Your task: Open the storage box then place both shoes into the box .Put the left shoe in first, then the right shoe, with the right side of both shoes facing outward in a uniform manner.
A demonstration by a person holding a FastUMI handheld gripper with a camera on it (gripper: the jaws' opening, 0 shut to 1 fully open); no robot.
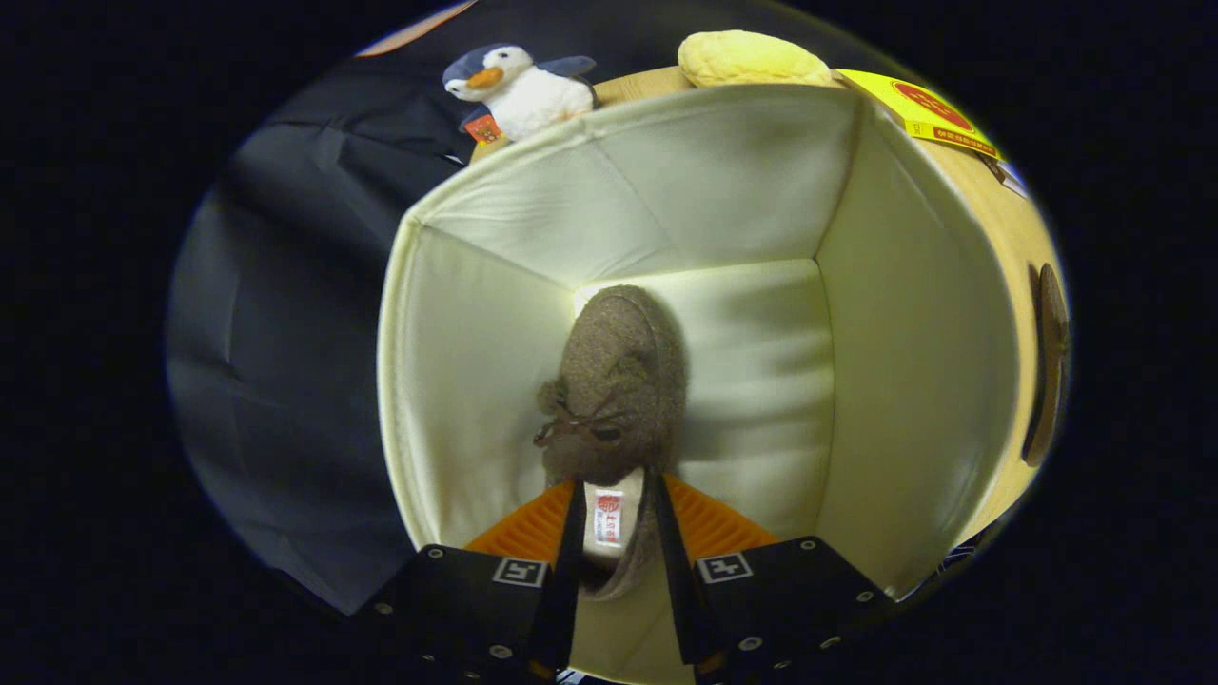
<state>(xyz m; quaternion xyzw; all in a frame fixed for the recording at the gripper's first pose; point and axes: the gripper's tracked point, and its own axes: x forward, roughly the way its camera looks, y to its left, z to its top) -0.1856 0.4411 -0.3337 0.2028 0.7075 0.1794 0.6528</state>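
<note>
Penguin toy [523, 90] sat upper left, behind box [476, 381] rim. Box stood open at frame centre, pale lining, holding one brown shoe [614, 381], toe pointing deep inside. Gripper [617, 542] at bottom centre, fingers nearly closed, pinching shoe heel between them. Yellow plush [752, 59] upper right; yellow card [918, 109] beside it.
</note>
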